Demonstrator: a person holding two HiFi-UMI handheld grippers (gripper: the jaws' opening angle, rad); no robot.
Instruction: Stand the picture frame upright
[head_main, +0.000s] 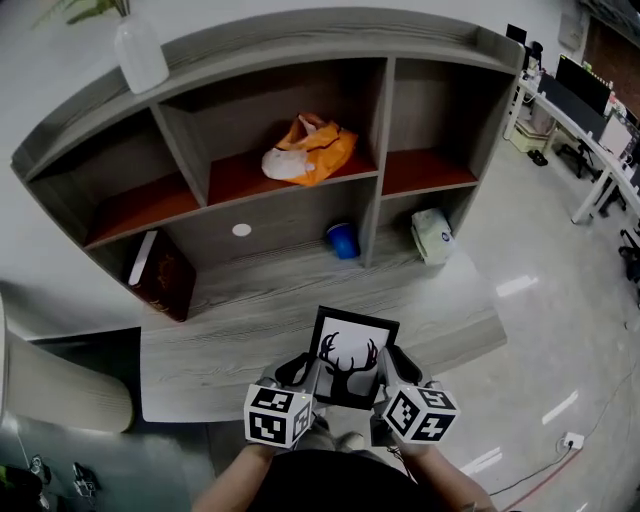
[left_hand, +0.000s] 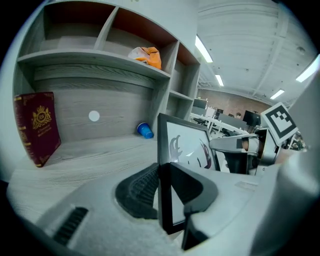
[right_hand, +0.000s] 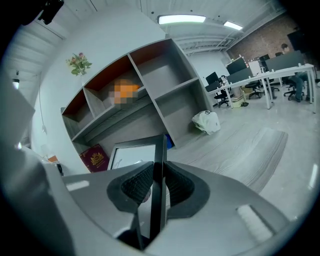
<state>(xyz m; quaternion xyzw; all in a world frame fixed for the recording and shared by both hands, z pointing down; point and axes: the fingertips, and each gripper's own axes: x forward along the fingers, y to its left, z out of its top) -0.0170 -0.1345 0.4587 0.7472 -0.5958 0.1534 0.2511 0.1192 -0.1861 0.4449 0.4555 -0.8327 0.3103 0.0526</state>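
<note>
From the head view: holding the picture frame (head_main: 352, 358) over the near edge of the desk (head_main: 230, 350), left gripper (head_main: 304, 372) on its left side, right gripper (head_main: 392, 372) on its right. In the left gripper view: pads (left_hand: 140, 192) pinching only the thin black moulding, so likely to slip or pivot if tilted quickly. In the right gripper view: clamping the opposite edge just as narrowly; could drop it off the lip if released before the base sits flat.

Black-framed stag picture (head_main: 352, 345): lower corners hidden behind left gripper (head_main: 303, 372) and right gripper (head_main: 393, 368).
White plastic bottle (head_main: 140, 52): top cut off at head view's upper edge.
Small white round disc (head_main: 241, 230): too small to identify.
Dark red book (left_hand: 36, 127): gold lettering illegible.
</note>
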